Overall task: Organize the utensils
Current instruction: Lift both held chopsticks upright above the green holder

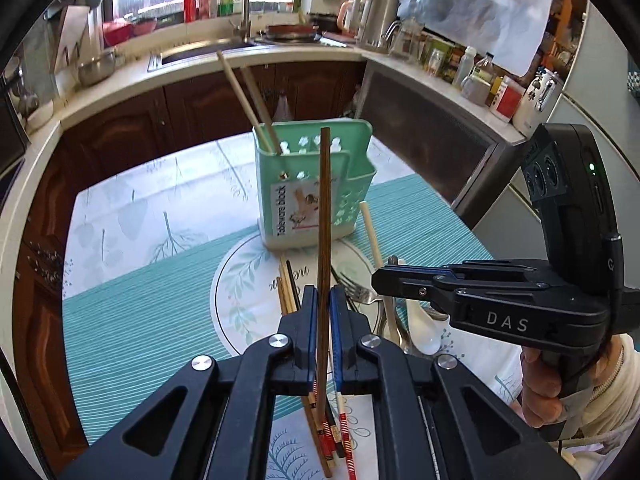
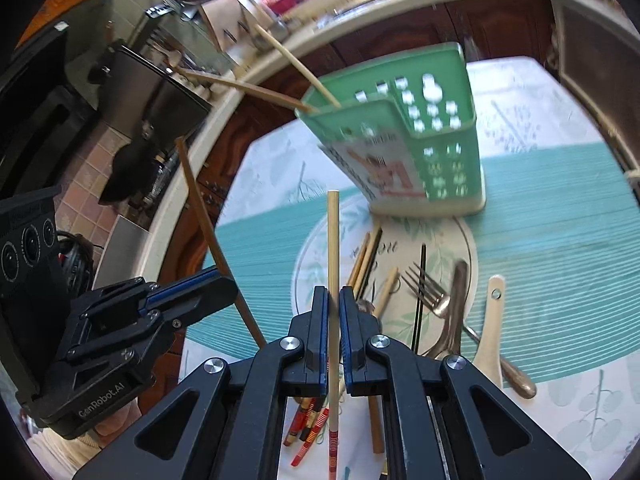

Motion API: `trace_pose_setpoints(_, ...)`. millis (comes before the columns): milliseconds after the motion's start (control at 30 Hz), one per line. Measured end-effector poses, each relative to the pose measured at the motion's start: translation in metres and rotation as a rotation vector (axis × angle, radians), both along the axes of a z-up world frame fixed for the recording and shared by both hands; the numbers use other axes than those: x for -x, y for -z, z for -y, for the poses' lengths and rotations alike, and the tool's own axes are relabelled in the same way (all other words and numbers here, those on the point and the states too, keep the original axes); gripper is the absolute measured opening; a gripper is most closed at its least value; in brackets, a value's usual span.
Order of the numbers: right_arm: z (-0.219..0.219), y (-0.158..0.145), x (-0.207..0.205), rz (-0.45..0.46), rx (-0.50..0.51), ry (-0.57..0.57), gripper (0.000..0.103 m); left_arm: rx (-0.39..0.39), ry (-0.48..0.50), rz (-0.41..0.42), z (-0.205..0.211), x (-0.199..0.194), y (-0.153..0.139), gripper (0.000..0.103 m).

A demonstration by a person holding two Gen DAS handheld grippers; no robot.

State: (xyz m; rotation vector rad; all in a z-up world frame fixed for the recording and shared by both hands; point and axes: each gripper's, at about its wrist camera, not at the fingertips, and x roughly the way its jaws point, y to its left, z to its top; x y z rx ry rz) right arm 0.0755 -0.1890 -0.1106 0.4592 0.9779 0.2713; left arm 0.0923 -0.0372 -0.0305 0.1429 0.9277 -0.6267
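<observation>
In the left wrist view my left gripper (image 1: 323,296) is shut on a dark brown chopstick (image 1: 324,220) that stands upright in front of the green utensil holder (image 1: 352,184). Two pale chopsticks (image 1: 240,88) lean out of the holder's back compartment. In the right wrist view my right gripper (image 2: 333,296) is shut on a pale chopstick (image 2: 333,240) with a red-striped end, short of the holder (image 2: 440,140). Each gripper shows in the other's view: the right gripper (image 1: 378,280) and the left gripper (image 2: 230,280) with its brown chopstick (image 2: 200,208).
Loose chopsticks (image 2: 364,256), a fork (image 2: 424,284), a metal spoon (image 2: 456,304) and a pale spoon (image 2: 494,320) lie on the round placemat (image 2: 320,264) below the grippers. The table has a teal striped cloth (image 1: 140,300). A kitchen counter with a sink (image 1: 200,52) curves behind it.
</observation>
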Motion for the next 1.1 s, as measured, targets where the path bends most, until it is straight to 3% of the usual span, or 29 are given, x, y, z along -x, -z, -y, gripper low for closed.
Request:
trace_pose_setpoints(167,0.004,-0.035,0.016,0.07,0.027,-0.001,0.006,0.011,-0.001,0.075,0.0,0.017,-0.02,0.004)
trace_pose_setpoints(633,0.004,-0.116,0.019,0.208,0.107,0.008,0.006,0.019,-0.005,0.154,0.006,0.032,-0.06,0.004)
trace_pose_setpoints(1100,0.033,-0.232,-0.011,0.427,0.18,0.106,0.006,0.062,-0.082,0.312,0.032,-0.011,-0.141,0.004)
